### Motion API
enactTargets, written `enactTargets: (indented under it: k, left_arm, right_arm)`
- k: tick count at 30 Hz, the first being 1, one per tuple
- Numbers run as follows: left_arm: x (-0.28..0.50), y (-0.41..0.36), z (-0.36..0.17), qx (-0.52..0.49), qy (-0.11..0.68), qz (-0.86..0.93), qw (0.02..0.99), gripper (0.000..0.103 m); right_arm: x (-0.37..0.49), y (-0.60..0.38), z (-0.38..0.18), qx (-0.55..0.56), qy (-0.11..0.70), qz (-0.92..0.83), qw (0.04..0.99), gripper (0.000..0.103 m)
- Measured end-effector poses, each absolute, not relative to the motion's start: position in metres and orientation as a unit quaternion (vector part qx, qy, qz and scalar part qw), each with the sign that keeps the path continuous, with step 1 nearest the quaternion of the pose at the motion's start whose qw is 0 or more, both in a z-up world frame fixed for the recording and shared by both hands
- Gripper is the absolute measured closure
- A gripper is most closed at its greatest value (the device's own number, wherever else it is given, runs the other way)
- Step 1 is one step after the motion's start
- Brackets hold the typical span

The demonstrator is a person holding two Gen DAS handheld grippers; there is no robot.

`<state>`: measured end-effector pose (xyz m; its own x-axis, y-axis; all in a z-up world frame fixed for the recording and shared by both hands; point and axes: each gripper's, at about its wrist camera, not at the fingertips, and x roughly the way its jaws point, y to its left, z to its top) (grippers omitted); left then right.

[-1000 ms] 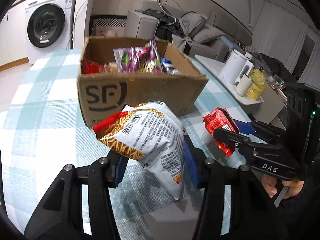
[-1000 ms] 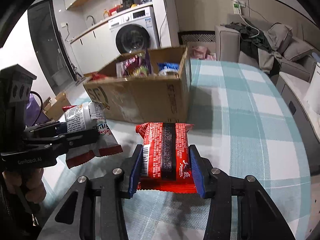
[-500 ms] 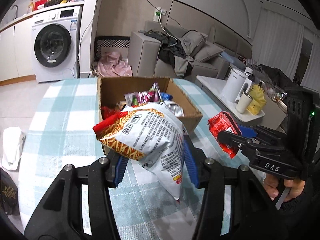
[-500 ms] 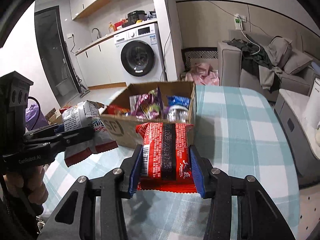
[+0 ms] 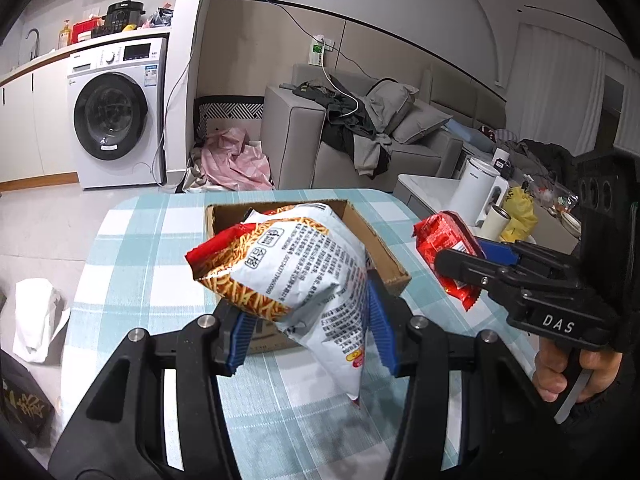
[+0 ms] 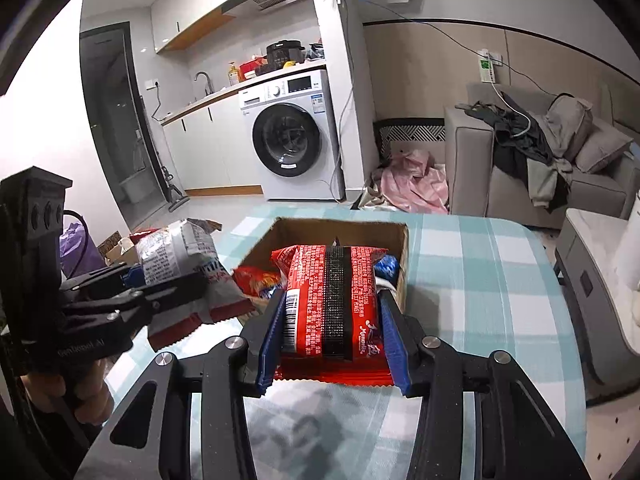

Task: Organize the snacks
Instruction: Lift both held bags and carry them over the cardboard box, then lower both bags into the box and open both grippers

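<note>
L gripper point(image 5: 308, 320): blue pads closed on white/orange noodle-snack bag point(image 5: 296, 272), pinched at mid-body; bag hangs tilted, lower corner pointing down toward table, not touching it. Bag sits in front of and above cardboard box point(image 5: 384, 248), hiding most of box interior in L wrist view.

R gripper point(image 6: 332, 336): pads closed on red snack packet point(image 6: 324, 304), gripped by both long edges, barcode side facing cam, packet roughly level. Held over near edge of box point(image 6: 402, 264).

Box open-topped, on teal/white checked tablecloth point(image 6: 480, 280); contains w/ other snacks, red packet point(image 6: 256, 280) and blue one point(image 6: 388, 266) visible inside.

Both grippers side by side, near but apart. Bkgd: washing machine point(image 6: 292, 140), grey sofa point(image 5: 312, 136) w/ clothes.
</note>
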<state>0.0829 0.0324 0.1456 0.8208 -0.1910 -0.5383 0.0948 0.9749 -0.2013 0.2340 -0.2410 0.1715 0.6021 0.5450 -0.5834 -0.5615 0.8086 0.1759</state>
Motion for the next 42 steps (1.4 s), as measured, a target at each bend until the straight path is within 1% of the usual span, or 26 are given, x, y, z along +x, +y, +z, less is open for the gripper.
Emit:
enactTargets:
  k: [7,17,34,42]
  left_arm:
    - [0.104,0.038,0.161,-0.076,0.286,-0.072,0.952,0.055]
    - [0.148,0.048,0.159,-0.071,0.293,-0.061,0.951,0.055]
    - [0.236,0.052,0.102,-0.06,0.326,-0.036,0.943,0.055]
    - [0.264,0.053,0.079,-0.057,0.338,-0.034,0.939,0.055]
  right_arm:
    - [0.254,-0.23,0.188,-0.022,0.314,0.314,0.896,0.058]
    - [0.285,-0.222,0.193,-0.015,0.314,0.31,0.897,0.058]
    - [0.341,-0.216,0.142,0.023,0.353,0.289,0.89,0.058]
    - [0.356,-0.203,0.122,0.015,0.37,0.288,0.883,0.058]
